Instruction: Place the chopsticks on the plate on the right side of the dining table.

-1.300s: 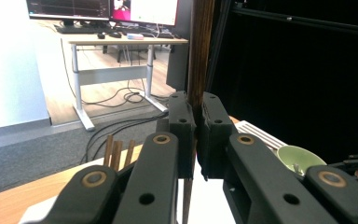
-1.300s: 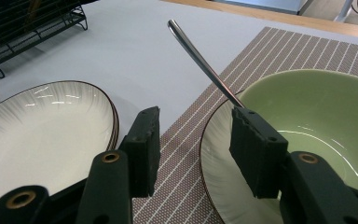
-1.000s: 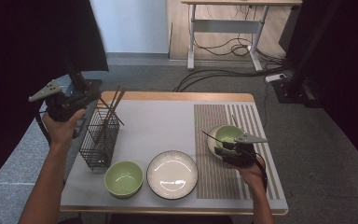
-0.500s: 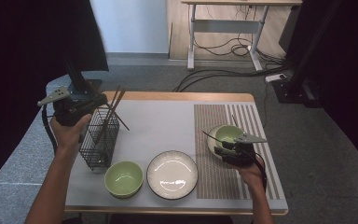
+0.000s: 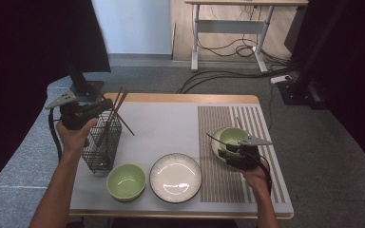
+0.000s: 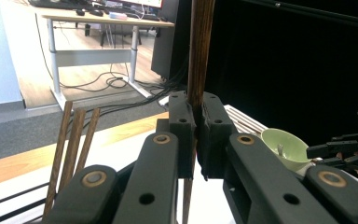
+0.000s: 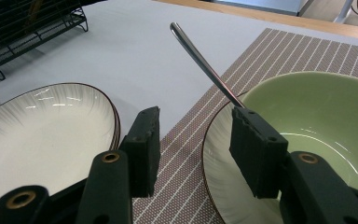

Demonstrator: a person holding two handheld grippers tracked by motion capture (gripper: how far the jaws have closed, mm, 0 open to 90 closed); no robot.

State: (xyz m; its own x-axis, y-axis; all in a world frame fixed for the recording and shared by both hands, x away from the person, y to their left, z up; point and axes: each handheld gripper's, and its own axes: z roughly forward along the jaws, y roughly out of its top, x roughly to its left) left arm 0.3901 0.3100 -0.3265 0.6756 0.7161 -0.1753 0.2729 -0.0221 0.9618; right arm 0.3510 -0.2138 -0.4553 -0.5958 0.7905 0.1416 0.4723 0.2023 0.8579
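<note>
At the left, left tongs [image 6: 196, 116] shut narrow on one chopstick [image 6: 200, 42], held upright just above the rack [image 5: 102, 147] near the left edge of the table [image 5: 171, 123]. Probably the step of drawing this chopstick out of the rack. Lower end hidden behind the jaws, so hard to tell whether already free of the wire. Three more chopsticks [image 6: 74, 140] leaning just beside, in the same rack. Next, likely: lift straight up until clear, without dragging the neighbours, then carry to the right toward the dishes. In the middle, near the front edge, green bowl [image 5: 126, 181] and white plate [image 5: 176, 177] side by side, both empty as far as visible. At the right, on the striped mat [image 5: 256, 123], second bowl [image 5: 233, 137] on a saucer [image 7: 214, 186], with a spoon [image 7: 205, 70] leaning out. Right tongs [image 7: 193, 140] wide, holding nothing, one jaw on either side of the saucer rim; touching or not, impossible to say. Head of the spoon hidden behind a jaw.
</note>
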